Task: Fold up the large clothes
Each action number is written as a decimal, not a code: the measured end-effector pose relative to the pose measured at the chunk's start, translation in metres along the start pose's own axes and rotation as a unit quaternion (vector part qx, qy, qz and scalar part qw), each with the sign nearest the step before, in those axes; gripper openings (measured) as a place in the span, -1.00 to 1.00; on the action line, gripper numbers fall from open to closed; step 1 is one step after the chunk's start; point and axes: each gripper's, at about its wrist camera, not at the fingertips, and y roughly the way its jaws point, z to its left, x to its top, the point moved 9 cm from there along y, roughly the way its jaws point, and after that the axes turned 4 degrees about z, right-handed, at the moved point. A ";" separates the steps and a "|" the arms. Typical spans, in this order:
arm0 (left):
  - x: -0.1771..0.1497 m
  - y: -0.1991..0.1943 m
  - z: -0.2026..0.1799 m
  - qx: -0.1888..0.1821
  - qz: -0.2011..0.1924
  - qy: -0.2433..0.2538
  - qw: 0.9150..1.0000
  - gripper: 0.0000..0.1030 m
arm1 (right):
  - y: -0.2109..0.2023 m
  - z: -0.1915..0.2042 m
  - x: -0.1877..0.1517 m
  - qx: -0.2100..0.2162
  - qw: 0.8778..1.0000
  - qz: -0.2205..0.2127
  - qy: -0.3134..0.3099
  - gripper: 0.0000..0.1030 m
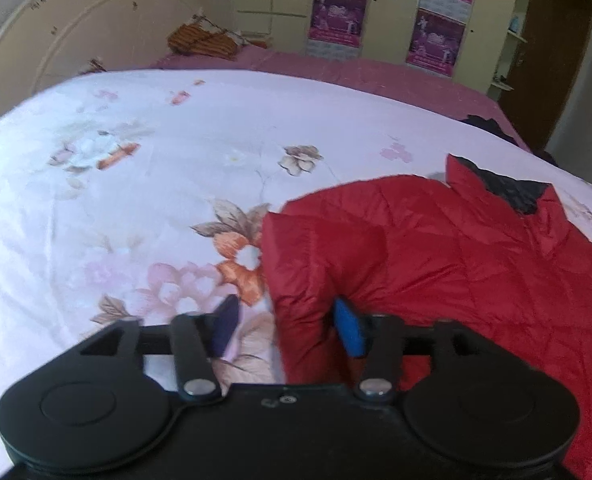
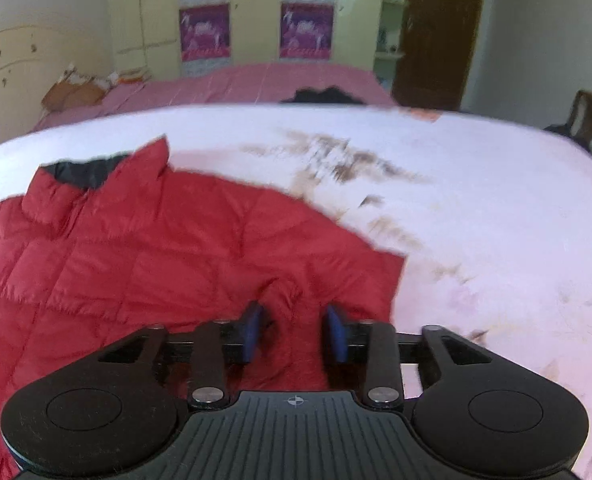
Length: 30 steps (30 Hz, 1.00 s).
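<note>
A red quilted jacket (image 1: 436, 248) lies spread on a white floral bedsheet (image 1: 135, 184), its black-lined collar (image 1: 508, 188) pointing away from me. My left gripper (image 1: 287, 326) is open at the jacket's left folded edge. Its right pad touches the red fabric, and bare sheet shows beside its left pad. In the right wrist view the same jacket (image 2: 135, 248) fills the left half, collar (image 2: 83, 172) at the upper left. My right gripper (image 2: 296, 332) is open over the jacket near its right edge. A small puckered ridge of red fabric stands between its blue pads.
Pink bedding (image 1: 336, 68) covers the far side of the bed, with an orange cloth bundle (image 1: 203, 40) by the cream headboard (image 1: 75, 32) and a dark garment (image 2: 324, 96) at the far edge. A wardrobe with purple posters (image 1: 436, 36) stands behind; a wooden chair (image 2: 588, 124) is far right.
</note>
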 end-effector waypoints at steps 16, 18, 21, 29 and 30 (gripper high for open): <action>0.000 -0.002 -0.031 0.002 -0.010 0.042 0.999 0.22 | -0.007 0.054 0.006 0.064 0.997 -0.004 -0.034 -0.21; -0.003 0.008 -0.028 0.003 0.001 0.037 0.999 0.31 | 0.003 0.048 -0.002 0.049 0.998 0.007 -0.038 -0.21; -0.003 0.015 -0.023 -0.001 0.010 0.021 1.000 0.39 | 0.015 0.035 -0.011 0.036 0.999 0.018 -0.032 -0.21; -0.002 0.015 -0.026 0.012 0.006 0.035 0.999 0.40 | 0.024 0.034 -0.020 0.033 0.998 0.028 -0.044 -0.21; -0.002 0.014 -0.026 0.015 0.006 0.034 0.999 0.41 | 0.023 0.034 -0.019 0.034 0.998 0.032 -0.047 -0.21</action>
